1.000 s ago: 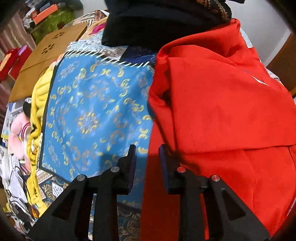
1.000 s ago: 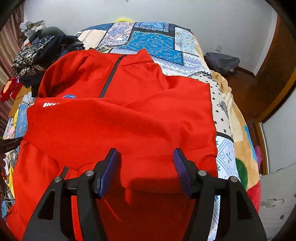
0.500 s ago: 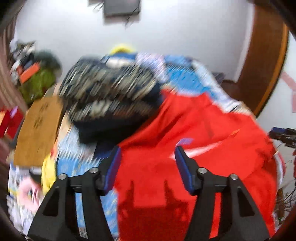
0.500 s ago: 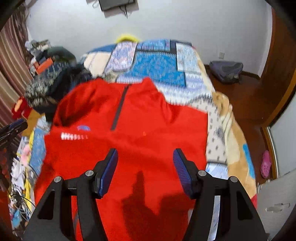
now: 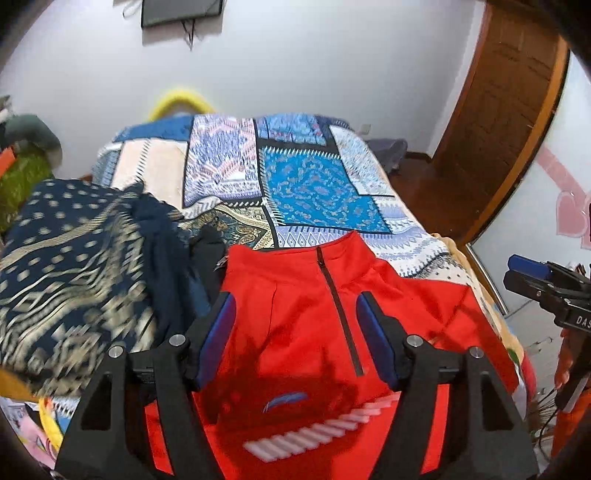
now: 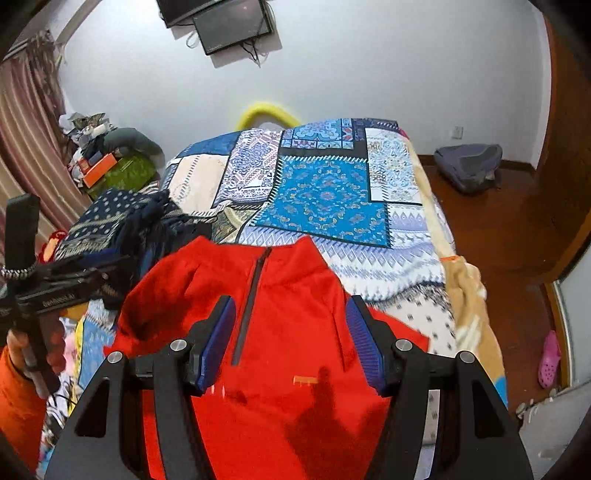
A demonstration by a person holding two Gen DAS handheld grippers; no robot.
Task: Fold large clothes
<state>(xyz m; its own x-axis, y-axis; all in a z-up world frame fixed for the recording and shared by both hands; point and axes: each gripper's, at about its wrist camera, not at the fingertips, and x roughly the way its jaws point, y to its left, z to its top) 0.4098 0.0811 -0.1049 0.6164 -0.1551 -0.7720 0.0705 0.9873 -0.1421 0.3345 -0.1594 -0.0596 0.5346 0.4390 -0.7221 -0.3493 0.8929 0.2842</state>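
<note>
A red zip-neck jacket (image 5: 295, 321) lies folded on the patchwork bedspread (image 5: 317, 192), collar toward the far wall; it also shows in the right wrist view (image 6: 295, 317). My left gripper (image 5: 297, 314) is open and empty, raised above the jacket's chest. My right gripper (image 6: 290, 317) is open and empty, raised above the jacket near the collar. The right gripper also shows at the right edge of the left wrist view (image 5: 543, 284). The left gripper also shows at the left edge of the right wrist view (image 6: 55, 284).
A pile of dark patterned clothes (image 5: 81, 266) lies on the bed left of the jacket. A grey bag (image 6: 469, 166) sits on the wooden floor right of the bed. Clutter (image 6: 107, 155) stands by the curtain at left. A screen (image 6: 229, 22) hangs on the wall.
Both grippers have lifted up and back from the jacket, tilting to face the far wall. The left gripper has opened wider and moved from the jacket's left edge to over its chest.
</note>
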